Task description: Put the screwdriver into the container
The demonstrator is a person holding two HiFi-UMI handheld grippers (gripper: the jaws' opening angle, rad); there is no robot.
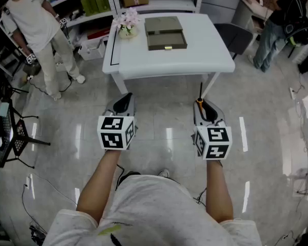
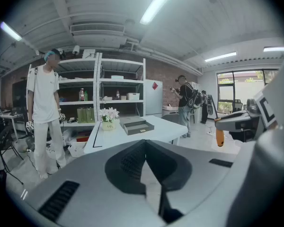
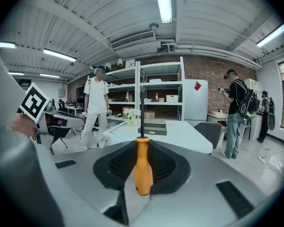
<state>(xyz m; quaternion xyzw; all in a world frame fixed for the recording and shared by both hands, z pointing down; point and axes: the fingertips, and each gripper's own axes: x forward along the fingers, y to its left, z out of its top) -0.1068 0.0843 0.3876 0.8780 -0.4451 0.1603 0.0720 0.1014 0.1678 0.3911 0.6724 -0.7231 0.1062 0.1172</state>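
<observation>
The right gripper (image 1: pixel 205 105) is clamped on the orange handle of the screwdriver (image 3: pixel 143 169), which stands upright between its jaws with the dark shaft pointing up and forward towards the table (image 1: pixel 205 53). The left gripper (image 1: pixel 124 102) hangs level with it, well apart to the left, its jaws pressed together with nothing between them. Both are held over shiny tiled floor (image 1: pixel 164 124), short of the table's near edge, and the shaft tip shows just beside the front right leg in the head view. The container (image 1: pixel 166 33), a flat olive box with an open tray at its front, lies at the middle of the white top, set back from the near edge, with bare surface on its right and in front. A pot of flowers (image 1: pixel 127 24) stands just left of it, near the far left corner, and a black line runs along the table's left edge. A dark chair (image 1: pixel 235 37) sits off the right side. One person (image 1: pixel 38 29) stands by the shelves (image 1: pixel 92 4) to the left, another (image 1: pixel 277 27) at the far right, both clear of the table front
</observation>
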